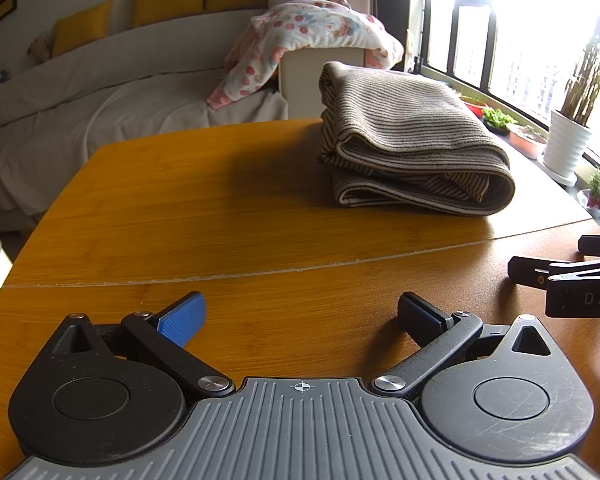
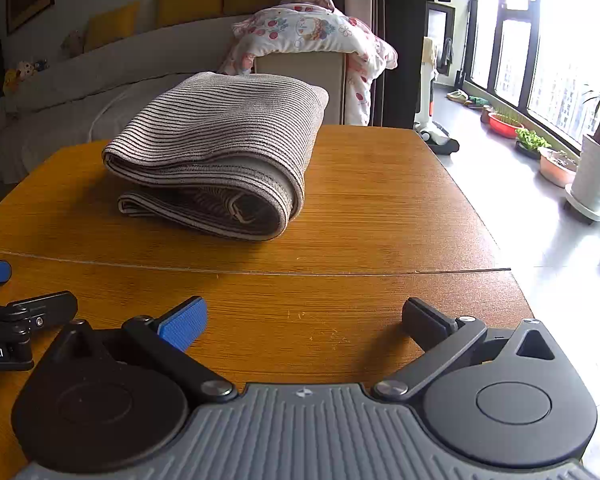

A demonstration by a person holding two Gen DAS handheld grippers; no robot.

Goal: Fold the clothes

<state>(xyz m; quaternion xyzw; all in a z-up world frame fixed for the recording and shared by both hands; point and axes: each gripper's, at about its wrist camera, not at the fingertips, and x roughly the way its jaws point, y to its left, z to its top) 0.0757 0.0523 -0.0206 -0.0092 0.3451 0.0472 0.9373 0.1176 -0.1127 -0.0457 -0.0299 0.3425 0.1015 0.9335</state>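
Note:
A beige garment with thin dark stripes (image 1: pixel 412 140) lies folded into a thick bundle on the far part of the wooden table (image 1: pixel 220 208); it also shows in the right wrist view (image 2: pixel 220 148). My left gripper (image 1: pixel 300 316) is open and empty, low over the near table, well short of the garment. My right gripper (image 2: pixel 304 320) is open and empty, also near the front edge. The right gripper's fingers show at the right edge of the left wrist view (image 1: pixel 540 272). The left gripper's fingers show at the left edge of the right wrist view (image 2: pixel 40 308).
A seam (image 1: pixel 260 272) crosses the tabletop between the grippers and the garment. Behind the table are a covered sofa (image 1: pixel 100 112) and a floral quilt (image 1: pixel 312 36) draped over a box. Potted plants (image 2: pixel 596 176) stand along the window on the right.

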